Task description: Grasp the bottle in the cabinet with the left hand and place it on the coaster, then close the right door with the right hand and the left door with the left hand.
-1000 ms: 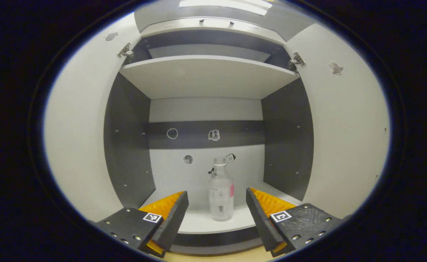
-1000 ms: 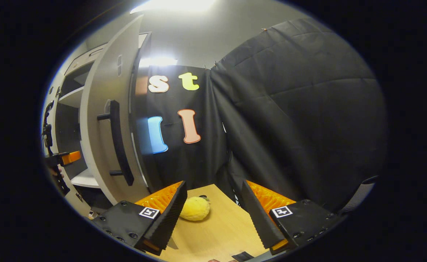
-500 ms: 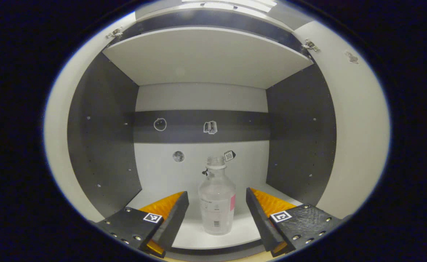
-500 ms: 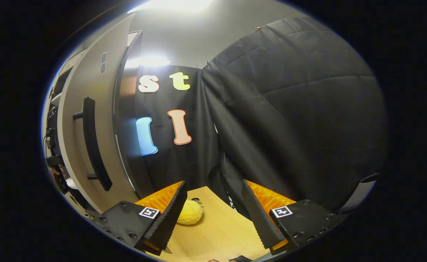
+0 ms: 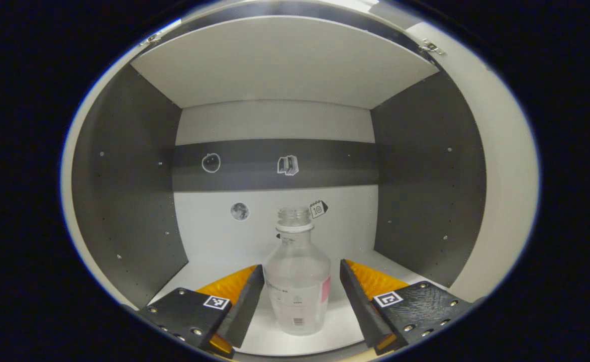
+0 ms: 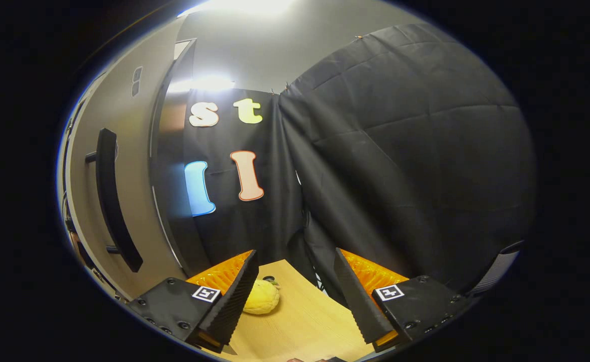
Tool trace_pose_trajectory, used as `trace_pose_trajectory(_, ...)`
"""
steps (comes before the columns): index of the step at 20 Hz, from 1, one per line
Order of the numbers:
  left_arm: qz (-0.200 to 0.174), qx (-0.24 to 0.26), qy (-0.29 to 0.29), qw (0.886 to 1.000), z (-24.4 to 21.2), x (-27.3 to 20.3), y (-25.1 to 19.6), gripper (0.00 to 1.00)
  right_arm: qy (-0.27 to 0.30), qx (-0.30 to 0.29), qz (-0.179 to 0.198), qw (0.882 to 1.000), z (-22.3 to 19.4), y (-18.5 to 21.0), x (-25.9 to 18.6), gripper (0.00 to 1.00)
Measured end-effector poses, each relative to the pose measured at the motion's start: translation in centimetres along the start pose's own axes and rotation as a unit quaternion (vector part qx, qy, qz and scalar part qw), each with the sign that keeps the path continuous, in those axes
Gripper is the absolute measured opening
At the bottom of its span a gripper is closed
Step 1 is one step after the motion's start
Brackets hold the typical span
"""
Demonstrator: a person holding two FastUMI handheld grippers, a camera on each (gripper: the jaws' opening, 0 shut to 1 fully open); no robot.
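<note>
A clear, uncapped bottle with a white and pink label stands upright on the cabinet's lower shelf. My left gripper is open, with one finger on each side of the bottle's body and a small gap on both sides. In the right gripper view, my right gripper hangs open over the wooden table, holding nothing. The cabinet's right door stands open at the left of that view, its long dark handle facing me.
Dark side walls and a shelf board overhead enclose the cabinet bay. A yellow lemon-like fruit lies on the table just past my right gripper's left finger. Black cloth closes off the right side.
My left gripper has pushed deeper into the cabinet, so the bottle now stands between its fingers. The right gripper view has swung slightly, moving the door farther left.
</note>
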State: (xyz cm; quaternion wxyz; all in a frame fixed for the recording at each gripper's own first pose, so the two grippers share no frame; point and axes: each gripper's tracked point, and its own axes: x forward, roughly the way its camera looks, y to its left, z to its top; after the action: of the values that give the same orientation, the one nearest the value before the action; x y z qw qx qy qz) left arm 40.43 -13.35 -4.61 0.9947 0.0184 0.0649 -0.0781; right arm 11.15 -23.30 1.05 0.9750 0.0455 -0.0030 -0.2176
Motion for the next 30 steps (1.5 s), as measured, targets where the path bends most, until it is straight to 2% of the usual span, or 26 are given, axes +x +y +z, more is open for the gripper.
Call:
trace_pose_trajectory(2,0.01,0.004,0.002,1.0,-0.4,1.0,0.5,0.8,0.001,-0.001,0.002,1.0,-0.1,0.1,0.4,0.92)
trace_pose_trajectory(3,0.007,0.001,0.006,1.0,-0.6,1.3,0.4,0.72,0.002,-0.001,0.004,1.0,-0.1,0.1,0.6,0.96)
trace_pose_trajectory(7,0.016,-0.022,-0.001,1.0,-0.4,0.5,0.9,0.67,0.002,-0.002,0.008,1.0,-0.3,0.2,1.1,0.96)
trace_pose_trajectory(9,0.018,-0.025,-0.009,0.999,0.0,0.1,1.1,0.67,0.004,0.0,0.011,1.0,-0.5,0.3,1.1,0.96)
trace_pose_trajectory(10,0.014,-0.026,-0.014,0.999,0.3,-0.2,1.2,0.75,0.006,0.0,0.014,1.0,-0.6,0.4,1.1,0.92)
trace_pose_trajectory(11,0.01,-0.028,-0.018,0.999,0.6,-0.5,1.2,0.67,0.007,0.001,0.016,1.0,-0.6,0.6,1.0,0.92)
trace_pose_trajectory(13,0.004,-0.031,-0.026,0.999,1.6,-1.7,1.5,0.67,0.009,0.001,0.022,1.0,-0.6,0.8,0.8,0.96)
trace_pose_trajectory(16,-0.008,-0.033,-0.043,0.999,3.2,-4.6,1.5,0.67,0.006,0.002,0.03,1.0,-0.4,1.0,0.3,0.92)
trace_pose_trajectory(17,-0.012,-0.035,-0.05,0.998,3.8,-5.5,1.5,0.67,0.004,0.001,0.033,0.999,-0.3,1.0,0.1,0.96)
trace_pose_trajectory(19,-0.022,-0.039,-0.061,0.997,4.6,-7.4,1.5,0.67,0.003,-0.005,0.037,0.999,-0.4,1.1,-0.2,0.92)
trace_pose_trajectory(20,-0.026,-0.038,-0.064,0.997,4.5,-8.1,1.5,0.66,0.003,-0.007,0.04,0.999,-0.4,1.4,-0.3,0.96)
trace_pose_trajectory(25,-0.035,-0.028,-0.075,0.996,4.7,-13.8,1.8,0.67,-0.01,-0.016,0.046,0.999,0.8,1.5,-1.2,0.96)
trace_pose_trajectory(26,-0.034,-0.032,-0.071,0.996,4.3,-15.1,2.0,0.71,-0.013,-0.017,0.045,0.999,1.1,1.4,-1.3,0.96)
trace_pose_trajectory(28,-0.036,-0.036,-0.066,0.997,3.3,-17.1,2.2,0.66,-0.016,-0.017,0.044,0.999,1.6,1.4,-1.8,0.92)
trace_pose_trajectory(30,-0.032,-0.038,-0.059,0.997,1.8,-19.2,2.7,0.67,-0.019,-0.022,0.044,0.999,2.0,1.3,-2.2,0.96)
